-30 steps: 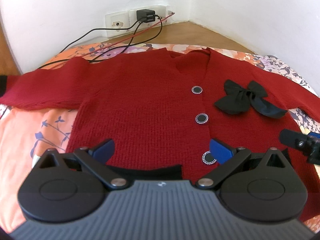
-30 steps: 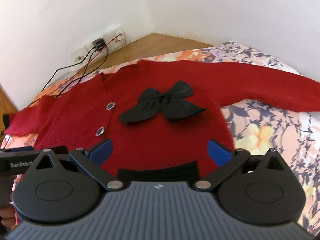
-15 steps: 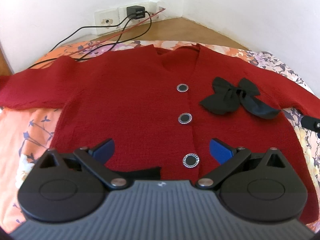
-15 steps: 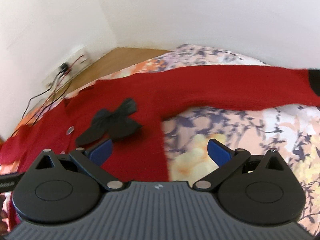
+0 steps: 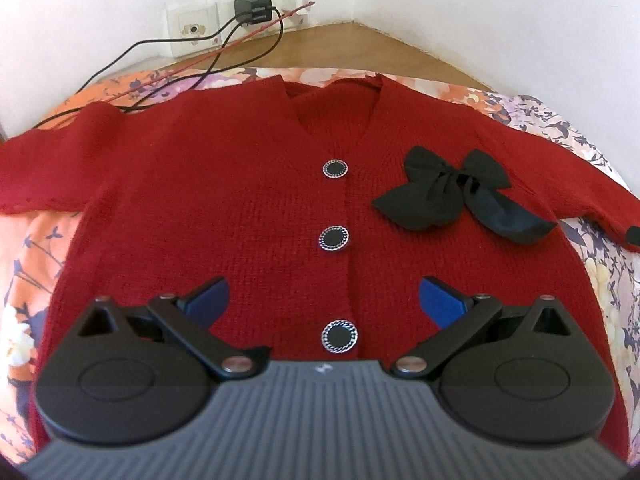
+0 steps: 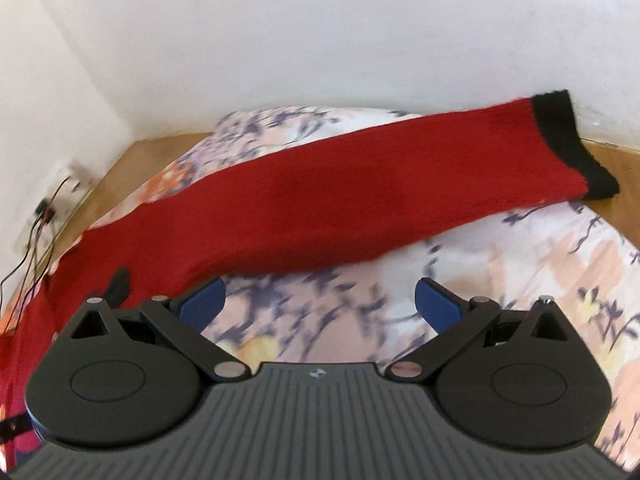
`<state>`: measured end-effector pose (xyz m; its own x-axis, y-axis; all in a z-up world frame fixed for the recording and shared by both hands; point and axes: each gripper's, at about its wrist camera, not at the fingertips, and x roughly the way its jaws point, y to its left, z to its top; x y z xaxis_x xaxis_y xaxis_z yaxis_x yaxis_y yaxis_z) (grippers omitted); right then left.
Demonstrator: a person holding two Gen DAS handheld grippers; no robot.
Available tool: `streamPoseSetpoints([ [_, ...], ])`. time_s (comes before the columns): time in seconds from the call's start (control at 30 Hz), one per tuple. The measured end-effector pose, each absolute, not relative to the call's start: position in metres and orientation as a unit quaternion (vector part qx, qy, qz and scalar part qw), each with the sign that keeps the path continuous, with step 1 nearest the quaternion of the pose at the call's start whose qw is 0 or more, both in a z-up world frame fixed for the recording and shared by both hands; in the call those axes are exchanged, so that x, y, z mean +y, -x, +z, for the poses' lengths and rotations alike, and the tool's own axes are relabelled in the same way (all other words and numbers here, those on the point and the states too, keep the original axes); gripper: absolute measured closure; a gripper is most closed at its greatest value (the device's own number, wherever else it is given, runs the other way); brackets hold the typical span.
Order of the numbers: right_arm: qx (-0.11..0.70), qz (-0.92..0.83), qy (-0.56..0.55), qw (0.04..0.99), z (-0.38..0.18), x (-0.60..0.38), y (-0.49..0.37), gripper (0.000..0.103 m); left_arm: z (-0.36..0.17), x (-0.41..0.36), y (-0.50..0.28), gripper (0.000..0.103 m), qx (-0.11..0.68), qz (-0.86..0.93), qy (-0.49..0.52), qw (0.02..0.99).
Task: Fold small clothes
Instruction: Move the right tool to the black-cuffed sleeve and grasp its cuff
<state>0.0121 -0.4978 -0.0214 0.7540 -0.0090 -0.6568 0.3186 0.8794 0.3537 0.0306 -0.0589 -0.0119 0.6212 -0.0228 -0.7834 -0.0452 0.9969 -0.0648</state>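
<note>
Both grippers spread, holding nothing: left gripper (image 5: 324,300) over cardigan (image 5: 240,208), bow (image 5: 452,196) at 2 o'clock; right gripper (image 6: 318,300) over sheet (image 6: 520,264), sleeve (image 6: 360,204) at 12.

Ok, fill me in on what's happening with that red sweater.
A person holds two grippers over a red cardigan spread flat, buttoned, on a floral sheet. The left gripper hovers open above the hem by the bottom button. The right gripper is open, facing the outstretched sleeve. Nothing is gripped or folded yet.
</note>
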Motion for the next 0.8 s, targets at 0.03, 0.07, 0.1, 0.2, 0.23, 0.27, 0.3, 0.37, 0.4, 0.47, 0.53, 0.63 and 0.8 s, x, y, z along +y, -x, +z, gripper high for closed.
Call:
streamPoseSetpoints([
  [0.03, 0.337, -0.093, -0.232, 0.908, -0.023, -0.504, -0.015, 0.0, -0.013, -0.06, -0.032, 0.0, 0.437, 0.005, 0.041, 0.899],
  [0.07, 0.336, -0.096, -0.235, 0.907, -0.024, -0.509, -0.019, 0.0, -0.014, -0.061, -0.034, 0.0, 0.438, 0.004, 0.042, 0.898],
  [0.1, 0.333, -0.099, -0.238, 0.907, -0.025, -0.514, -0.022, 0.0, -0.015, -0.062, -0.035, 0.0, 0.439, 0.003, 0.042, 0.897],
  [0.2, 0.326, -0.101, -0.247, 0.907, -0.028, -0.526, -0.031, 0.0, -0.02, -0.067, -0.041, 0.0, 0.444, 0.003, 0.038, 0.895],
  [0.23, 0.326, -0.1, -0.254, 0.905, -0.03, -0.53, -0.036, 0.0, -0.021, -0.069, -0.042, 0.0, 0.445, 0.003, 0.037, 0.895],
  [0.27, 0.328, -0.101, -0.264, 0.902, -0.032, -0.533, -0.039, 0.0, -0.023, -0.071, -0.044, 0.0, 0.446, 0.003, 0.036, 0.894],
  [0.3, 0.327, -0.101, -0.272, 0.9, -0.034, -0.537, -0.042, 0.0, -0.024, -0.072, -0.045, 0.0, 0.448, 0.002, 0.035, 0.893],
  [0.37, 0.323, -0.097, -0.273, 0.901, -0.035, -0.54, -0.045, 0.0, -0.028, -0.075, -0.048, 0.0, 0.452, 0.002, 0.033, 0.891],
  [0.4, 0.322, -0.095, -0.27, 0.902, -0.036, -0.54, -0.047, 0.0, -0.03, -0.076, -0.049, 0.0, 0.455, 0.002, 0.032, 0.89],
  [0.47, 0.314, -0.094, -0.277, 0.903, -0.038, -0.542, -0.046, 0.0, -0.035, -0.078, -0.05, 0.0, 0.462, 0.003, 0.031, 0.886],
  [0.53, 0.296, -0.091, -0.303, 0.901, -0.04, -0.547, -0.041, 0.0, -0.039, -0.08, -0.051, 0.0, 0.464, 0.006, 0.027, 0.885],
  [0.63, 0.276, -0.076, -0.345, 0.894, -0.043, -0.559, -0.035, 0.0, -0.042, -0.082, -0.05, 0.0, 0.459, 0.007, 0.018, 0.888],
  [0.8, 0.251, -0.064, -0.406, 0.876, -0.049, -0.574, -0.031, 0.0, -0.046, -0.086, -0.048, 0.0, 0.455, 0.01, 0.001, 0.89],
])
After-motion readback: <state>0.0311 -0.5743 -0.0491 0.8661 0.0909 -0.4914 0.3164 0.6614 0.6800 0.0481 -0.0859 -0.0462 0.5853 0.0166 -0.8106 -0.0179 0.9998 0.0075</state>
